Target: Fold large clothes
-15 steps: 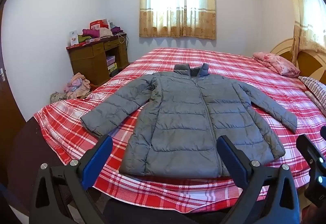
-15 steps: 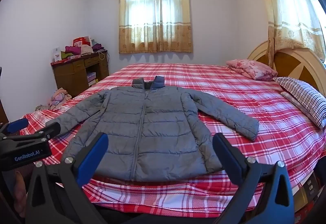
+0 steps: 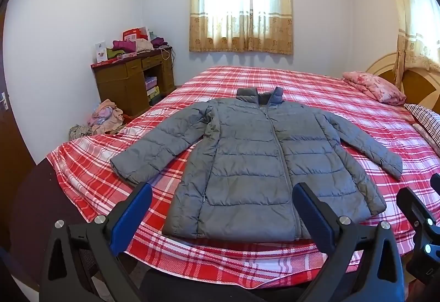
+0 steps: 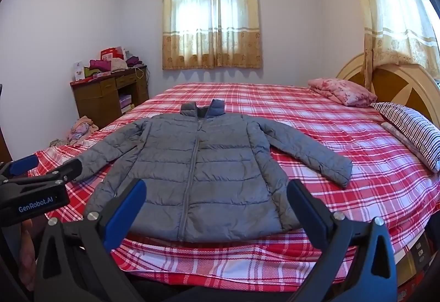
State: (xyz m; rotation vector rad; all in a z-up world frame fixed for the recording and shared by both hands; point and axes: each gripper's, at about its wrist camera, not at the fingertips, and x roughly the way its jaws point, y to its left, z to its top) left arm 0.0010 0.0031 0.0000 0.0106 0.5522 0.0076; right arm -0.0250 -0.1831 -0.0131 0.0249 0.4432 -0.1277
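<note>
White letters spelled "GenRobot.AI" on the black side of the left gripper, seen at the left edge of the right wrist view. The red boxes on the desk had print too small to read.

Daylight filters through a curtained window at 12 o'clock in a white-walled bedroom, where a bed (spread in red plaid) fills the floor; a cluttered wooden desk stands at 10 o'clock, a curved headboard at 2 o'clock.
</note>
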